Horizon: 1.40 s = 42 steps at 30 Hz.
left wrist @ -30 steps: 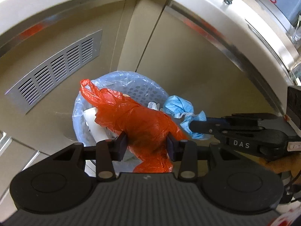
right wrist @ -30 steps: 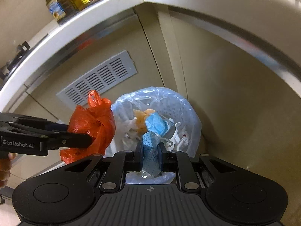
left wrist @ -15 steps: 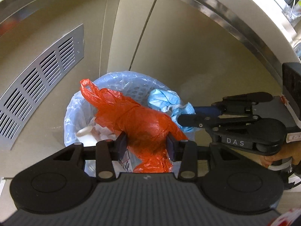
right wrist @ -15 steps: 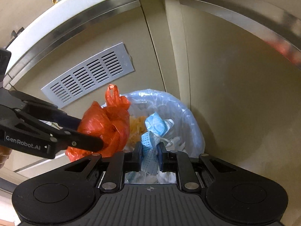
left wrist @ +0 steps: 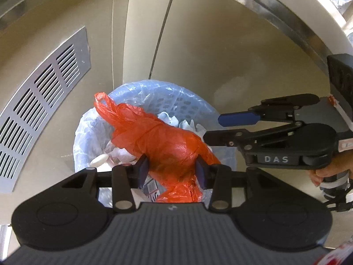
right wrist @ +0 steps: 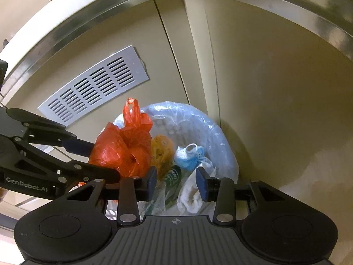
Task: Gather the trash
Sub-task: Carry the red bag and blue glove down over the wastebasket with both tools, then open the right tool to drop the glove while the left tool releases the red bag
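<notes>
Right wrist | right hand-held gripper point(right wrist: 176, 181) agape above bin point(right wrist: 222, 141) rim (mask point(right wrist: 187, 155) inside)

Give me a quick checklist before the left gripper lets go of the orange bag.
1. Crumpled orange plastic bag clamped in left gripper: ok.
2. Bag over the round bin with pale blue liner: ok.
3. Right gripper open, jaws just widened, nothing between its fingers: ok.
4. Blue face mask lying inside the bin: ok.
5. Right gripper clear of the bag's drop path: cannot tell.
</notes>
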{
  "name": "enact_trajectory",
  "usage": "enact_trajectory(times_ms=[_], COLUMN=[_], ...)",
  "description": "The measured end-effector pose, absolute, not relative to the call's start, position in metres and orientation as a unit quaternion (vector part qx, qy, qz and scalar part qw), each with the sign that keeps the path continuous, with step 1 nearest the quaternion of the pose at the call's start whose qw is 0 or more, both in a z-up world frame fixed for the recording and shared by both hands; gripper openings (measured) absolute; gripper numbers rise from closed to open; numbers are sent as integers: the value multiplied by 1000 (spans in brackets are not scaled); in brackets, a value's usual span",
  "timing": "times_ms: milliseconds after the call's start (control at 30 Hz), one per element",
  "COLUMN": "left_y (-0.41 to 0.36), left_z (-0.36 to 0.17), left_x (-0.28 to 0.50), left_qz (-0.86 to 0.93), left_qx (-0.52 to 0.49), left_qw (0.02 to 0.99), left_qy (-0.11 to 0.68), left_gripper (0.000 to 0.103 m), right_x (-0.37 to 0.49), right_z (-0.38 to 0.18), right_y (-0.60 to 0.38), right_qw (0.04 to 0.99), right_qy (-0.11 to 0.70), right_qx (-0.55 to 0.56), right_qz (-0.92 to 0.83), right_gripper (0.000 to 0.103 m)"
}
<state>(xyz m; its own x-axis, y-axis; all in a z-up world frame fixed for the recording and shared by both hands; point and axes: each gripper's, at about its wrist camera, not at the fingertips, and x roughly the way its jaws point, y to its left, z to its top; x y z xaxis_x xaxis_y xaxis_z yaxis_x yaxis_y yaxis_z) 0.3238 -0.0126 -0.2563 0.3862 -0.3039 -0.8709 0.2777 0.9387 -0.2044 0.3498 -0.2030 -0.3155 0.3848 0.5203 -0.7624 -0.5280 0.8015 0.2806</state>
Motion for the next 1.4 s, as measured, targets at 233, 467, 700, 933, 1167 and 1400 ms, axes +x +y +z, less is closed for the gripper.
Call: enact_trajectory(times_ms=[233,467,700,933,1167,1400], left_y=[-19,-14,-3,-5,-9,-10], left_z=[-265,-250,-252,-283,-298,-315], left_x=[324,310,309,317,323,333], left_qz=[-168,-165,-132,-103,-82,-61], left_qx=[29,28,-2,-11,-23,-31], left_qw=[833,851,858,844,846,840], left_qy=[527,498,496,525,527,538], left_gripper=[52,64,19,15,15,15], right_x=[346,341,338,335,335,339], right_z=[-315,-313,-310,-309,-313,-318], right_y=[-205,-209,-213,-214,-217,-220], right_qw=[830,828,830,833,837,838], right_qy=[462,466,467,469,472,475], right_qx=[3,9,16,14,16,19], right_qz=[312,311,303,292,278,267], right_gripper=[40,40,40,40,40,40])
